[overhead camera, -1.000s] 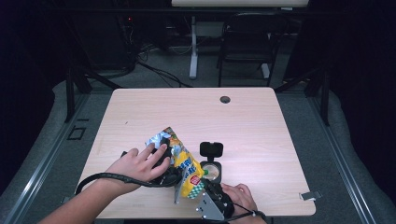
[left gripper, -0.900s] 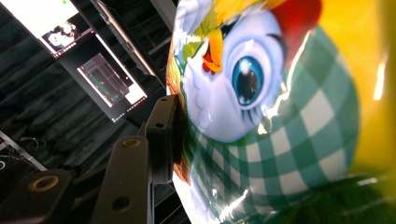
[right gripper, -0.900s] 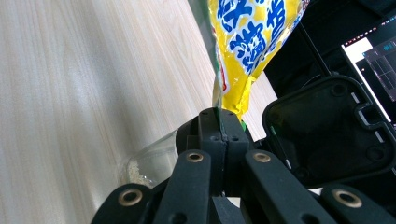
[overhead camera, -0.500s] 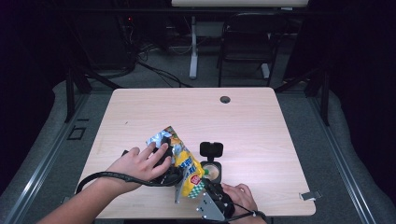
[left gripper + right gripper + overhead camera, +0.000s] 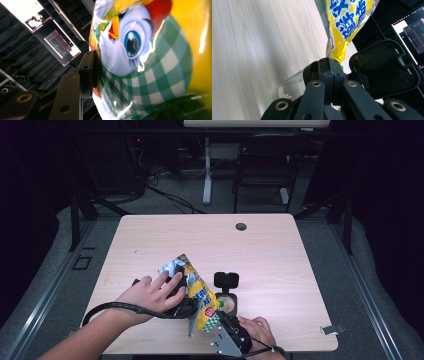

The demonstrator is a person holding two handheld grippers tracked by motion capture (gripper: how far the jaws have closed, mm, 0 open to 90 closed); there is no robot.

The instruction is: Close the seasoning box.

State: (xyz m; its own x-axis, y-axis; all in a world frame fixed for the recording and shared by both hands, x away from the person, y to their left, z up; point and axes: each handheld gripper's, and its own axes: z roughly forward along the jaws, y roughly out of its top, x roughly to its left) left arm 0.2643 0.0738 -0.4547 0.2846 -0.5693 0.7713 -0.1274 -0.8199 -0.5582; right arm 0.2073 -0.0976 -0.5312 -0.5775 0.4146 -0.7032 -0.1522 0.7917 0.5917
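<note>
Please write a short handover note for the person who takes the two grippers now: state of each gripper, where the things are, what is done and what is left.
Left gripper: shut on the middle of the snack bag, which is held up off the table.
Right gripper: jaws shut on the bag's lower edge.
Clear container: on the table just right of the bag, its black flip lid open; some pale grains lie at its bottom.
Done: bag lifted and gripped at both places, container opened.
Left: probably to pour from the bag into the container; whether the bag is already open cannot be told. Keep both grips firm.
</note>
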